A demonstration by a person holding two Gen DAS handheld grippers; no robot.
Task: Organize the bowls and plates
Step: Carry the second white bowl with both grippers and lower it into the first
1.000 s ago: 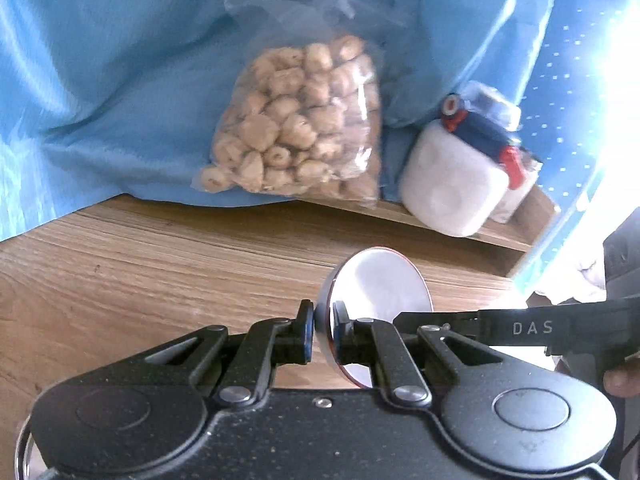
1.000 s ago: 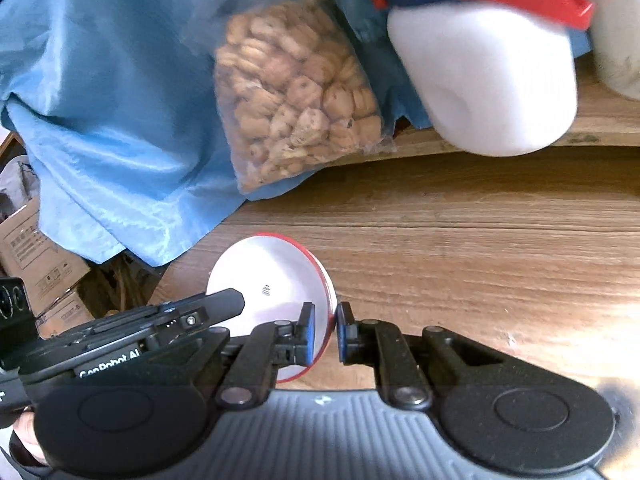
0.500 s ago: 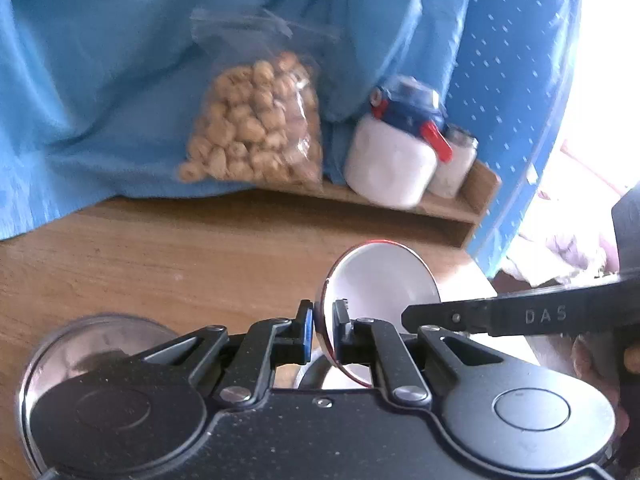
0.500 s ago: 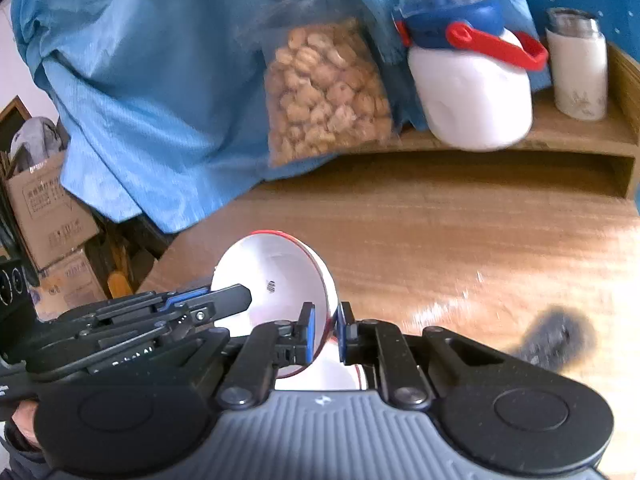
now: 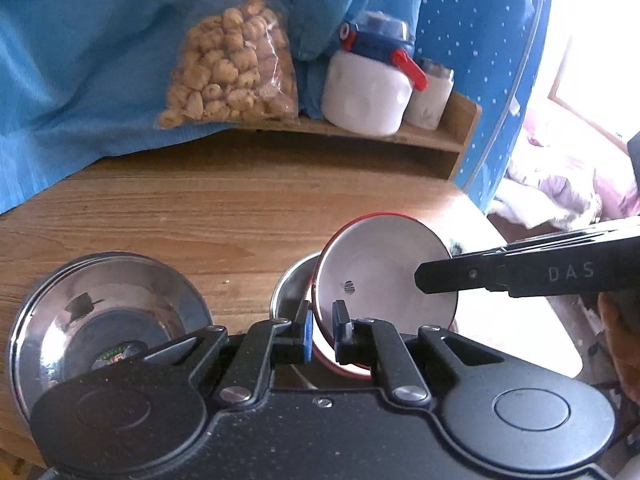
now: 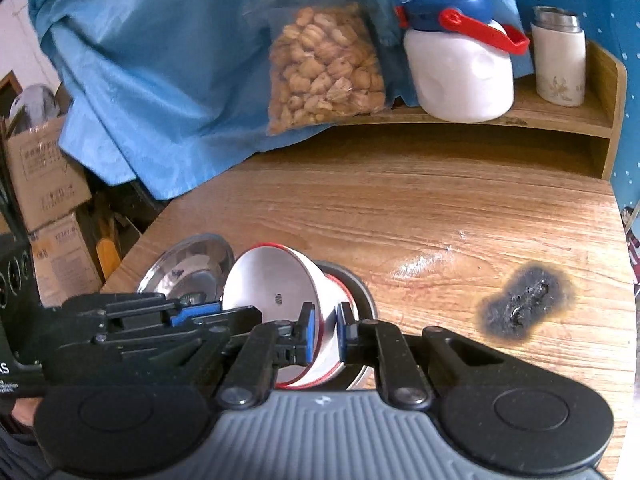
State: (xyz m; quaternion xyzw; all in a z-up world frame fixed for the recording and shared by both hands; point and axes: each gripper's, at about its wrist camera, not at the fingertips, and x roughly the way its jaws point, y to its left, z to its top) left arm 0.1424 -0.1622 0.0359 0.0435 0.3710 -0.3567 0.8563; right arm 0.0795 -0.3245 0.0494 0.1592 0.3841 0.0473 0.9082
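Observation:
A white bowl with a red rim [image 5: 384,276] is held tilted between both grippers, just above a steel bowl [image 5: 292,288] on the wooden table. My left gripper [image 5: 322,330] is shut on the white bowl's rim. My right gripper [image 6: 324,334] is shut on the opposite rim of the same bowl [image 6: 280,284]; the steel bowl under it [image 6: 360,284] shows as a dark rim. A second, shiny steel bowl [image 5: 104,312] sits on the table to the left, also in the right wrist view [image 6: 188,260].
A low wooden shelf [image 6: 560,120] at the table's back holds a bag of snacks [image 6: 324,68], a white jug with blue lid [image 6: 460,72] and a small white flask [image 6: 560,64]. Blue cloth [image 6: 160,60] hangs behind. A burn mark [image 6: 524,308] is on the table at right. Cardboard boxes [image 6: 44,176] stand left.
Both grippers have pulled back from the shelf and come down with the white bowl; the two steel bowls on the table have come into view under and beside it.

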